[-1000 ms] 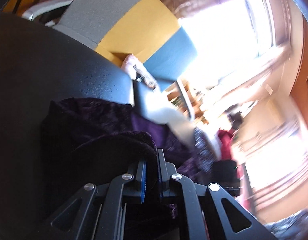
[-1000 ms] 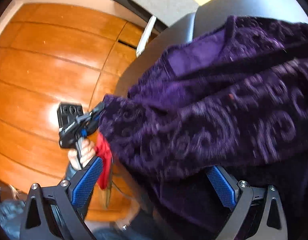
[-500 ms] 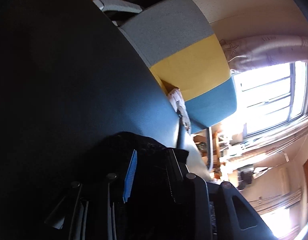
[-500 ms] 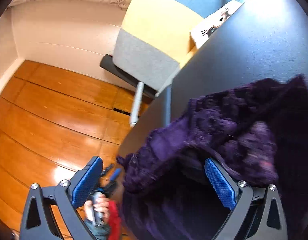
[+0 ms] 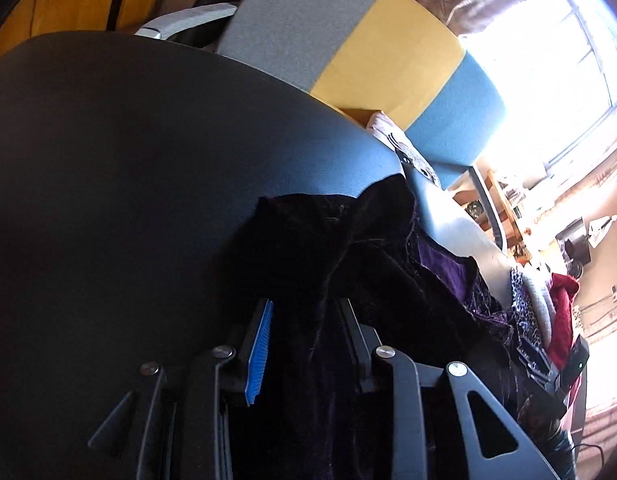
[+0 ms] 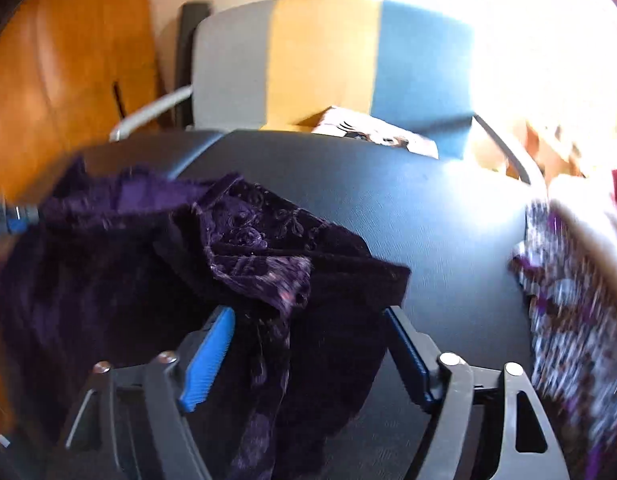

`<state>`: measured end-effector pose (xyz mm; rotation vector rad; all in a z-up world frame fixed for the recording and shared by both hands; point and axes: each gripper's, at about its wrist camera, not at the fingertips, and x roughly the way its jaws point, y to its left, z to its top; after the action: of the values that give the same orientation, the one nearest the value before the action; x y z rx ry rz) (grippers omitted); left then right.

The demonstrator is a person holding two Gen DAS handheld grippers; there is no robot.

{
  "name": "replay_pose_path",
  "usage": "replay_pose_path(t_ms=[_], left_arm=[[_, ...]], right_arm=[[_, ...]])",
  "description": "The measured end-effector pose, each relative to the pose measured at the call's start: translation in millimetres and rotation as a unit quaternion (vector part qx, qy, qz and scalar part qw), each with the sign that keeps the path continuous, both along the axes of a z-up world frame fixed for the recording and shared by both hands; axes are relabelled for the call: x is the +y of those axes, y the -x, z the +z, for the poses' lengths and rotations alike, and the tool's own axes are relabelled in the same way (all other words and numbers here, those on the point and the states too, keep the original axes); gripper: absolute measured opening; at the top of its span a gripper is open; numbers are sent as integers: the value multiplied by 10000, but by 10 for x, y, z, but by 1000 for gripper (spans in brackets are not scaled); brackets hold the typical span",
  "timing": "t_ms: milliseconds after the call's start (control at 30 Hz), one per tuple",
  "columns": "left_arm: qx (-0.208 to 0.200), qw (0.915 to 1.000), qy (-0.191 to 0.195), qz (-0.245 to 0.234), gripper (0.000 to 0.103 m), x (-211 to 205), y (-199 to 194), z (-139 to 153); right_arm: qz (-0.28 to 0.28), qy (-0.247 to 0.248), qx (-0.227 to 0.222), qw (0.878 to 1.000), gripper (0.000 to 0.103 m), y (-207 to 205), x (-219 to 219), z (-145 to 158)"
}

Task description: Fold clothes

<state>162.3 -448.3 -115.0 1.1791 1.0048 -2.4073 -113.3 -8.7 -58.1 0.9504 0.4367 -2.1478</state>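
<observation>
A dark purple velvet garment with a swirl pattern lies crumpled on the black table. My left gripper is open, and a fold of the garment runs loosely between its two fingers. In the right wrist view the same garment is heaped at the left of the table. My right gripper stands wide open over it, cloth draped in the gap without either pad pressing it. The other gripper's blue parts show at that view's far left edge.
A grey, yellow and blue striped chair stands behind the table with a white printed cloth on its seat. A purple-and-white patterned garment lies at the table's right side. A red cloth lies beyond it. Wooden panelling is at the left.
My left gripper went from shut on the purple garment to open. The garment came down from hanging in the air to a heap on the table. The right gripper stayed open and swung level.
</observation>
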Motion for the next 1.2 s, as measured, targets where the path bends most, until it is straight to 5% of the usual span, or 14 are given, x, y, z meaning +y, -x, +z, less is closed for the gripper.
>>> replay_pose_path(t_ms=[67, 100, 167, 300, 467, 667, 733, 900, 1033, 1133, 1200], left_arm=[[-134, 9999, 1, -103, 31, 25, 95, -40], [-171, 9998, -14, -111, 31, 34, 128, -60], [-187, 9998, -41, -79, 31, 45, 166, -86], [-68, 10000, -57, 13, 31, -21, 172, -69], [84, 9999, 23, -55, 31, -80, 299, -24], [126, 9986, 391, -332, 31, -43, 540, 36], [120, 9977, 502, -450, 31, -42, 574, 38], [-142, 9960, 574, -676, 32, -113, 697, -65], [-272, 9962, 474, -681, 21, -128, 792, -132], [-128, 9972, 509, -527, 8, -132, 728, -87], [-32, 9977, 532, -425, 8, -134, 685, -58]], right_arm=[[201, -29, -42, 9998, 66, 78, -101, -22], [233, 16, -99, 9997, 53, 137, -144, -27], [-85, 332, -513, 9981, 47, 372, -182, -52], [-879, 1034, -1151, 9840, 53, 793, -70, -73], [-304, 1287, -1359, 9819, 53, 626, -5, -25], [123, 746, -1129, 9907, 53, 305, -140, -182], [108, 728, -1081, 9914, 56, 293, -180, -214], [271, 780, -1139, 9901, 84, 235, -246, -251], [401, 531, -1005, 9927, 90, 170, -352, -262], [350, 459, -953, 9938, 80, 169, -382, -246], [269, 472, -951, 9940, 58, 171, -347, -223]])
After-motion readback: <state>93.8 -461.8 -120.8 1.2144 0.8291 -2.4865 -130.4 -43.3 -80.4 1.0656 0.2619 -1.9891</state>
